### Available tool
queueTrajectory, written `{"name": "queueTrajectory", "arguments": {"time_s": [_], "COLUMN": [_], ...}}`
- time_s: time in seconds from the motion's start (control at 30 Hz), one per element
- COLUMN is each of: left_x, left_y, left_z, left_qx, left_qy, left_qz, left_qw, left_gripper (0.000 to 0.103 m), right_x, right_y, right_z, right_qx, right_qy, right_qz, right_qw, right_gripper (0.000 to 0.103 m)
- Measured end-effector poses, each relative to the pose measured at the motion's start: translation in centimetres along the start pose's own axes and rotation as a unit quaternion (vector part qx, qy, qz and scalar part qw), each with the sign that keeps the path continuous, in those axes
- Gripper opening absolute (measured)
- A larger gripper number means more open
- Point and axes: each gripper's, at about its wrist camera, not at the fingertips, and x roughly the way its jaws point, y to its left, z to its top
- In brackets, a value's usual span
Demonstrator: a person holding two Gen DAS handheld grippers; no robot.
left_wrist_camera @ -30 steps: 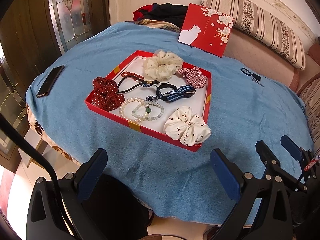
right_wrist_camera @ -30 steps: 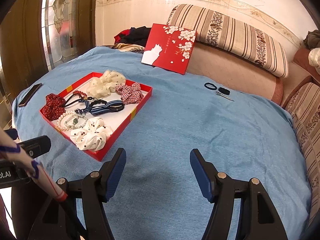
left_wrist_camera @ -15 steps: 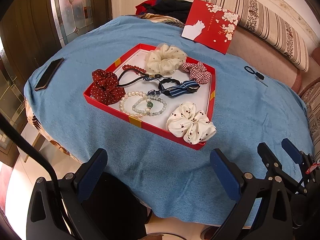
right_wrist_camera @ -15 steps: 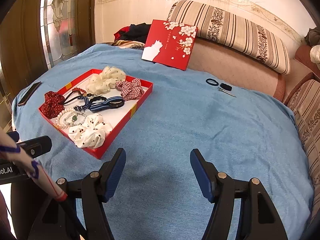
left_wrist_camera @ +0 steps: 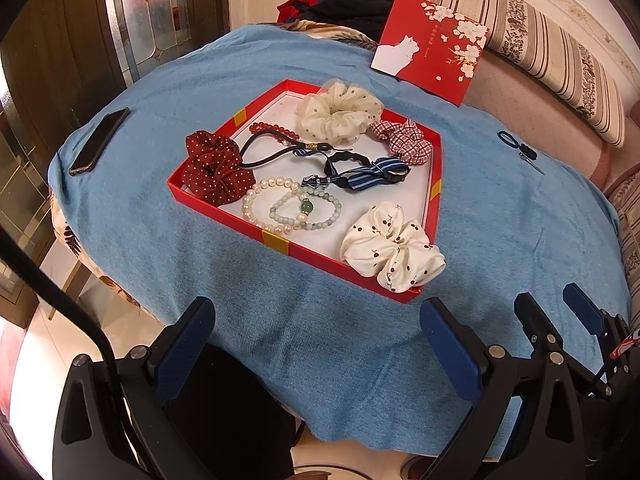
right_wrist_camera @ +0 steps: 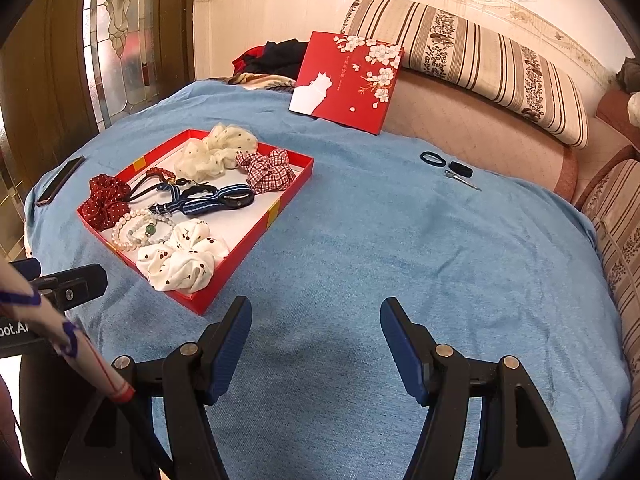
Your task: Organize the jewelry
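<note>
While both claws, left claw [left_wrist_camera: 316, 332] and right claw [right_wrist_camera: 316, 332], hover released and empty over the counter [right_wrist_camera: 400, 248], we should descend squarely on one bracelet [left_wrist_camera: 306, 210] inside the red tray [left_wrist_camera: 276, 240], avoiding neighbouring scrunchies.

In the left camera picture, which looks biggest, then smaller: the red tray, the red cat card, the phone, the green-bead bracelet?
1. Red tray
2. Cat card
3 and 4. Phone and green-bead bracelet: they look about alike, so no ranking.
</note>
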Motion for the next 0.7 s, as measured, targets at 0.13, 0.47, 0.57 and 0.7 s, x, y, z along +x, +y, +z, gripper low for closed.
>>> {"name": "queueTrajectory", "arguments": {"time_s": [0.13,0.47,0.57,0.7], "left_x": [0.2,-1.0,-1.4,-1.7], "left_y": [0.2,1.2,1.5,0.6], "left_z": [0.2,1.5,2.1,2.7], "left_qx": [-0.003,0.0,-0.003,0.005], "left_qy": [0.002,-0.035,-0.044,-0.049], "left_qz": [0.0,0.016,0.019,0.029], "left_qw": [1.0,0.9993,0.9989,0.9983], "left_gripper": [0.102,0.102,0.102,0.102], "right_x": [0.2,0.3,0.1,-0.1], "right_y": [0.1,0.0,-0.3,-1.4], "right_z": [0.0,0.5,0.4,0.4], "right_qx": [-0.001,0.012,0.017,0.032], "right_qy": [0.003,0.008,0.009,0.008], "right_qz": [0.005,0.021,0.024,0.025], "right_qw": [1.0,1.0,1.0,0.999], "right_gripper": [0.071,0.071,0.071,0.071]}}
